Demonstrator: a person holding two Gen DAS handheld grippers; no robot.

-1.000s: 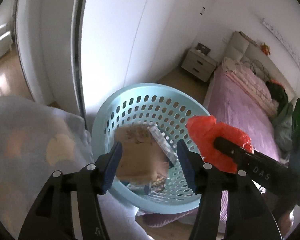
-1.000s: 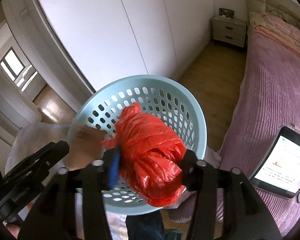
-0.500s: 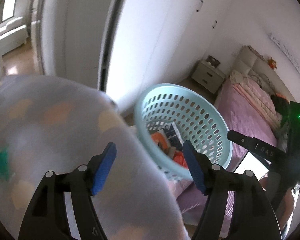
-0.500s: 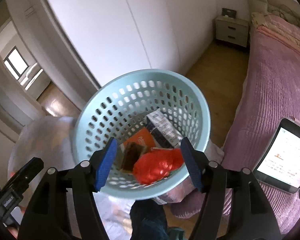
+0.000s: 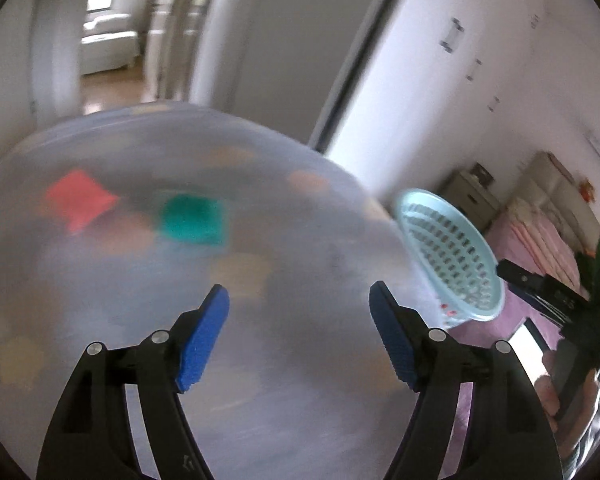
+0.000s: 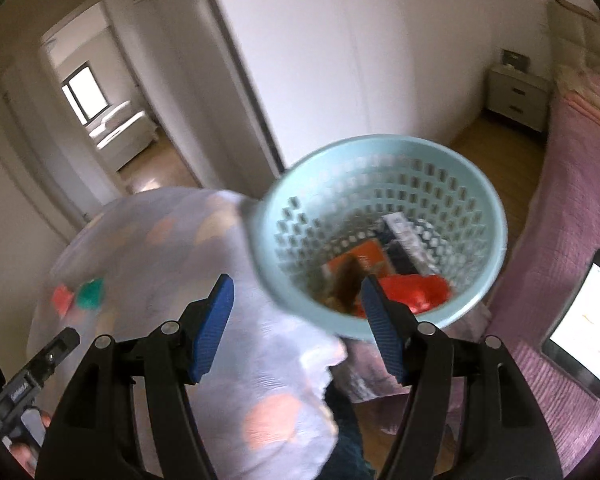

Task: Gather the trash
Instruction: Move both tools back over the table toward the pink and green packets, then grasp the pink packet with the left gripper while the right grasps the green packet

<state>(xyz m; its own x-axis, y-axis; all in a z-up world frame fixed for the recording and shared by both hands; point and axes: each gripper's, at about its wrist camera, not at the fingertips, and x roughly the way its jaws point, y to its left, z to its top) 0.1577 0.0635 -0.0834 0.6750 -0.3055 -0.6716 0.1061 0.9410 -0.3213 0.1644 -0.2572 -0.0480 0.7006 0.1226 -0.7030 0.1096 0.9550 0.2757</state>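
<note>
The left gripper (image 5: 298,336) hangs over a pale round cushion (image 5: 140,280) dotted with soft coloured patches, its blue pads spread with nothing between them; its jaws have just been opening. A red square piece (image 5: 78,200) and a green square piece (image 5: 192,220) lie side by side on the far left of the cushion. To the right stands the light blue perforated basket (image 6: 384,160), touching the cushion's edge. The right gripper (image 6: 296,320) hovers at the basket's near rim, jaws parted and empty after opening. Inside the basket lie a red plastic bag (image 6: 416,296), an orange packet (image 6: 368,258) and a dark box (image 6: 404,248). A tablet (image 6: 580,316) rests on the purple bed (image 6: 560,208) at the right.
</note>
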